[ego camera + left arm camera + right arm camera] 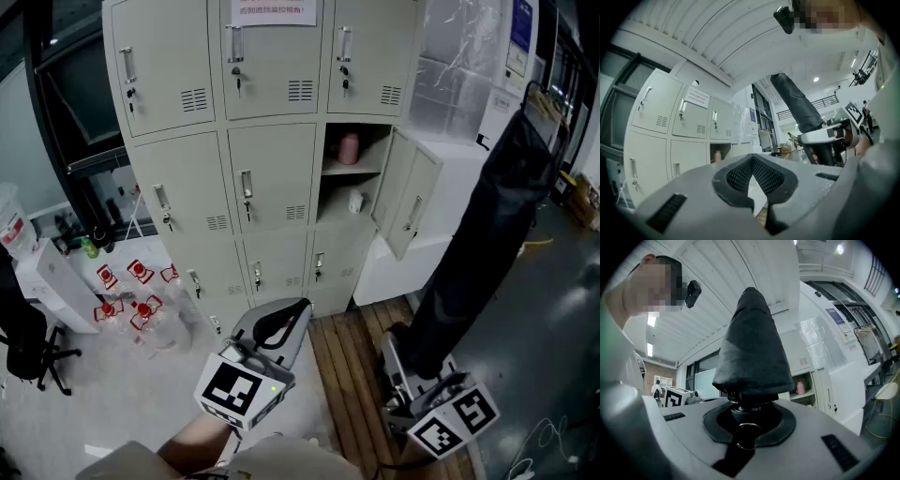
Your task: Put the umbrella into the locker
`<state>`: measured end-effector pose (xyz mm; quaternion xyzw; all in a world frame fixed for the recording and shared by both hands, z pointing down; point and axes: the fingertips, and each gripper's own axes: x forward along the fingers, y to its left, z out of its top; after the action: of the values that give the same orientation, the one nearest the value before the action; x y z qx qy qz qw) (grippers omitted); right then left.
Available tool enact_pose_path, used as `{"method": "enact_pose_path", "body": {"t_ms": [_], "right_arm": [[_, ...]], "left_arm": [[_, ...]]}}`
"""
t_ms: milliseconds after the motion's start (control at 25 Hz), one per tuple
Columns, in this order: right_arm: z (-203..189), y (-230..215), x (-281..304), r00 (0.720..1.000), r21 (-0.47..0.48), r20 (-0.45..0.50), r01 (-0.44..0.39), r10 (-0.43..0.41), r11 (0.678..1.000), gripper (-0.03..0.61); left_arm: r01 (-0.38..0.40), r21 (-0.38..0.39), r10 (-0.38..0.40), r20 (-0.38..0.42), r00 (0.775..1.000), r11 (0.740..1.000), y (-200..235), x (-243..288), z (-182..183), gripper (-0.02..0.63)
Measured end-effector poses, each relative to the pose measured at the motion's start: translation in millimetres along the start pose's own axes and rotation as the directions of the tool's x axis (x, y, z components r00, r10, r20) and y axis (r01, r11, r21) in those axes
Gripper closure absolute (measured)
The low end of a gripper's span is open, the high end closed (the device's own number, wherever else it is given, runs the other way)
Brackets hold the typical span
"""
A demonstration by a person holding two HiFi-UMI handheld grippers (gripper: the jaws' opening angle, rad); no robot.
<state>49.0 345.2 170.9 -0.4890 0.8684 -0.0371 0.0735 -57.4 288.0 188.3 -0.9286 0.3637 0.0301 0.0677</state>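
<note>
Right gripper (749, 418): clenched on the handle end of the folded black umbrella (752, 348), which extends up and away from the jaws, leaning to the right. Left gripper (296, 311): to its left and apart from it, jaws pressed together with nothing between them. The locker (272, 178) stands ahead of both grippers. Its open compartment (333, 199), door (405, 202) swung right, lies forward-left of the right gripper. A pink bottle (349, 148) stands on its shelf.

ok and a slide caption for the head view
Right gripper holds a furled black umbrella upright before pale lockers, one door open.
</note>
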Motion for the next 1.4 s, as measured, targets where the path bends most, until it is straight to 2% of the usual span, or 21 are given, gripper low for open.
{"method": "enact_pose_path", "body": {"t_ms": [400,600,800,1200,1400], "right_arm": [[-4.7,-6.5,11.1,1.0,0.003,-0.01,0.022,-0.022,1.0,0.523],[-6.5,-15.3,16.2,1.0,0.043,-0.005,0.027,-0.027,0.999,0.523],[-10.3,-30.0,19.7,0.999,0.046,-0.03,0.045,-0.044,0.998,0.523],[-18.7,-67.5,24.8,0.998,0.035,-0.065,0.026,-0.024,0.999,0.523],[-20.0,-86.1,24.6,0.994,0.059,-0.107,-0.022,0.028,0.998,0.523]], "left_arm": [[-0.002,0.008,0.002,0.007,1.0,1.0,8.3,5.2,-2.4,0.607],[0.005,0.008,-0.005,0.004,1.0,1.0,5.1,14.9,-4.2,0.607],[0.001,0.007,-0.001,0.001,1.0,1.0,3.0,26.7,-7.6,0.607],[-0.015,0.031,0.015,-0.017,1.0,0.999,-11.8,59.6,-19.6,0.607],[-0.057,0.039,0.059,-0.05,0.997,0.998,-17.1,75.2,-28.8,0.607]]}}
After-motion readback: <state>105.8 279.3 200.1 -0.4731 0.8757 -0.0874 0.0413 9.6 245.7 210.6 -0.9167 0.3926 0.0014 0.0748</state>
